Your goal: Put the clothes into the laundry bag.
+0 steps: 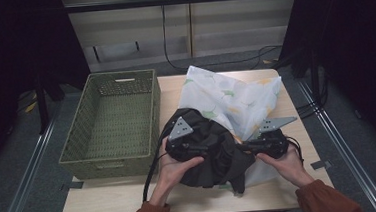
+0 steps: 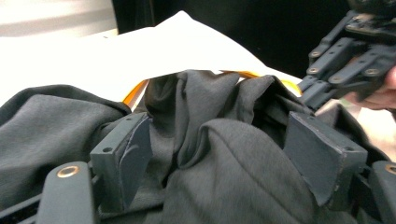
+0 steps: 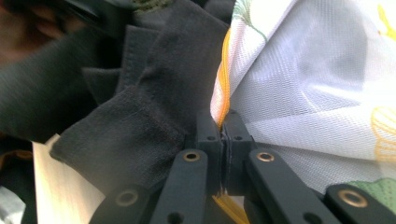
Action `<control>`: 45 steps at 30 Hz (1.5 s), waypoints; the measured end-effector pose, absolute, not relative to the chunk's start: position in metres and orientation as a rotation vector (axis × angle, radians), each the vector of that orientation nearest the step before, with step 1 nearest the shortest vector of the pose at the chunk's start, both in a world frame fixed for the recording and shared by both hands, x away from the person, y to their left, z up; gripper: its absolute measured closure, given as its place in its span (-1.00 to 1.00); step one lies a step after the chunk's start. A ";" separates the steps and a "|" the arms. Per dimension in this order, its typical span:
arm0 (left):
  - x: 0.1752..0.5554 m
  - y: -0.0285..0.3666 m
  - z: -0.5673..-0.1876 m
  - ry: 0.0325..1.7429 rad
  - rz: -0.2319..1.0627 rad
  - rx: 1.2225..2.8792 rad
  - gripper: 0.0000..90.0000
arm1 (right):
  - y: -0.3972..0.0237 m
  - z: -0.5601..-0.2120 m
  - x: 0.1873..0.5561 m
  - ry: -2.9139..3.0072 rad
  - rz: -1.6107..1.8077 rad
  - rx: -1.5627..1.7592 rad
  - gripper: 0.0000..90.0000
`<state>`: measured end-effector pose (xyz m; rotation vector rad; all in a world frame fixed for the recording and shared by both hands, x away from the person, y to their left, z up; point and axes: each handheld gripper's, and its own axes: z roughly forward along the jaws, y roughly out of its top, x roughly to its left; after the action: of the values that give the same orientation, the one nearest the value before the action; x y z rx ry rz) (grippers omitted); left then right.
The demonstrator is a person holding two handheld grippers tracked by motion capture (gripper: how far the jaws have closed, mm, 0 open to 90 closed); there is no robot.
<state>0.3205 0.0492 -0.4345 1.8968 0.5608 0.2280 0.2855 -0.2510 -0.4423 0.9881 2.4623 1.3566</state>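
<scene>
We see a bench (image 1: 107, 204) with a green wicker basket (image 1: 112, 124) along its left edge, reaching from the far edge most of the way toward the near edge. A white mesh bag (image 1: 240, 100) with leaf prints and orange trim spreads from the far edge toward the near right corner. A dark garment (image 1: 214, 152) lies bunched on the bag's near part, close to the near edge, just right of the basket. Our left gripper (image 2: 217, 156) sits at the garment's left side, its jaws wide apart with folds of the garment between them, not clamped. Our right gripper (image 3: 223, 135) sits at the garment's right side, jaws pressed together on the bag's orange-trimmed edge (image 3: 223, 88).
</scene>
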 end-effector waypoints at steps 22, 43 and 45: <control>0.291 -0.003 -0.485 0.466 0.056 2.091 -0.22 | -0.247 -0.395 0.315 2.305 1.421 0.944 0.22; 0.335 0.046 -0.423 0.503 0.153 1.925 -0.55 | -0.243 -0.416 0.339 2.363 1.332 0.998 0.91; 0.344 0.048 -0.425 0.533 0.126 1.904 -0.56 | -0.246 -0.419 0.335 2.373 1.330 0.996 0.91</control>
<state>0.3440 0.0477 -0.4253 1.9041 0.5335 0.1264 0.3351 -0.2460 -0.4188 0.9964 2.3729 1.3301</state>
